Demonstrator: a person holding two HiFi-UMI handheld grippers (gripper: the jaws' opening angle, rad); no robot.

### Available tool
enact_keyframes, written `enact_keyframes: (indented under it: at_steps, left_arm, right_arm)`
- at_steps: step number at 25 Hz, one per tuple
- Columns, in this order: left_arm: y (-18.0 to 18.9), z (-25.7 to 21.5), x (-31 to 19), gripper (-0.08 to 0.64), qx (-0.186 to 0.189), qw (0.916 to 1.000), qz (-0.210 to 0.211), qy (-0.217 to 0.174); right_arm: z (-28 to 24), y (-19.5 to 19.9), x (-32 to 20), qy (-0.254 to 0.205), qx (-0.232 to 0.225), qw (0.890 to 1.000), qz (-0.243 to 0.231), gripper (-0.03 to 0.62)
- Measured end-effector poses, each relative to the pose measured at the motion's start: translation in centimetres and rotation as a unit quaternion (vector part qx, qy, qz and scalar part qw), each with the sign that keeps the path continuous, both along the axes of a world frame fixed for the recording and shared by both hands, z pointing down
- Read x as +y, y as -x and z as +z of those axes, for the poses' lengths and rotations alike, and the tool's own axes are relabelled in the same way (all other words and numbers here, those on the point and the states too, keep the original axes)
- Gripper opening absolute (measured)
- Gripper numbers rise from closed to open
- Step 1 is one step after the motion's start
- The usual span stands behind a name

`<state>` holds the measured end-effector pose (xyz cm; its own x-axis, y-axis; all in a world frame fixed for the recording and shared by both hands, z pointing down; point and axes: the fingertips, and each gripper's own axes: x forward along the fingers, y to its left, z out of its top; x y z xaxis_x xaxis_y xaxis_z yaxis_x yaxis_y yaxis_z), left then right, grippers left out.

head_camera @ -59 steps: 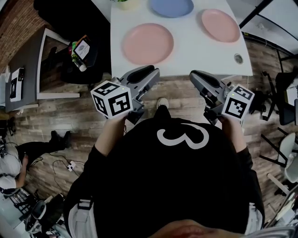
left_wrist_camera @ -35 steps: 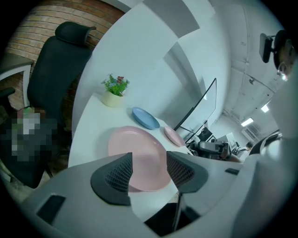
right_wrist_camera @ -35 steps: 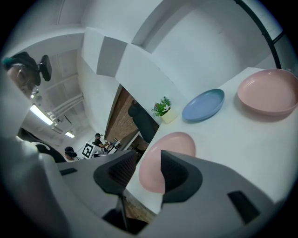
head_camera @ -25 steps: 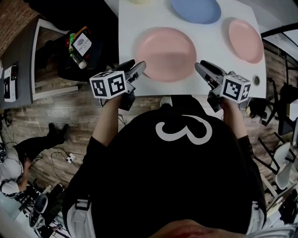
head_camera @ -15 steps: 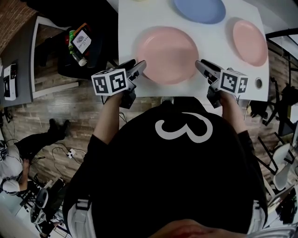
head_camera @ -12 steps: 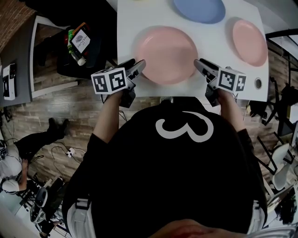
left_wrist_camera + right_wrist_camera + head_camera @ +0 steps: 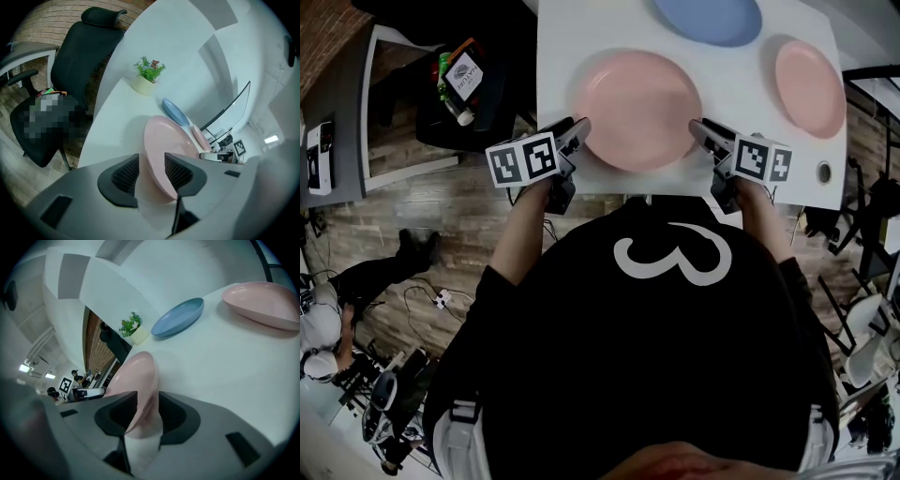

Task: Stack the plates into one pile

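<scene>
A large pink plate [image 7: 637,108] lies on the white table [image 7: 553,56] near its front edge. My left gripper [image 7: 579,127] is at the plate's left rim and my right gripper [image 7: 694,129] at its right rim. In the left gripper view the rim [image 7: 164,154] runs between the jaws of the left gripper [image 7: 152,173], which are closing, with gaps still showing at the pads. In the right gripper view the rim [image 7: 136,376] sits between the apart jaws of the right gripper [image 7: 147,411]. A blue plate [image 7: 708,19] and a smaller pink plate [image 7: 809,75] lie farther back.
A small potted plant [image 7: 149,75] stands at the table's far left corner. A black office chair [image 7: 79,61] is beside the table on the left. A round hole [image 7: 824,172] sits in the table's front right corner. Wooden floor lies in front of the table.
Both grippers have come forward from in front of the table to the large pink plate's left and right rims. Over the last half second they have barely shifted.
</scene>
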<state>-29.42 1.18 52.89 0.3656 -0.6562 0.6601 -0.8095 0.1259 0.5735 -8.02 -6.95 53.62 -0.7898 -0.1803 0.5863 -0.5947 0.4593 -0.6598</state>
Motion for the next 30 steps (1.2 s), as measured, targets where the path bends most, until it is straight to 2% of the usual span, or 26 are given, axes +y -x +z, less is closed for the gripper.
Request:
enact_keyframes:
  at_steps: [10, 20, 30]
  left_arm:
    - [0.21, 0.69, 0.12, 0.124, -0.004, 0.9999, -0.009, 0.01]
    - [-0.15, 0.93, -0.01, 0.084, -0.005, 0.9999, 0.0, 0.01]
    - [-0.06, 0.87, -0.03, 0.08, -0.015, 0.9997, 0.001, 0.018]
  right_arm:
    - [0.4, 0.06, 0.01, 0.013, -0.003, 1.0, 0.009, 0.092]
    - [0.39, 0.05, -0.07, 0.015, -0.021, 1.0, 0.018, 0.087]
    - [0.22, 0.13, 0.03, 0.014, -0.026, 0.999, 0.013, 0.083]
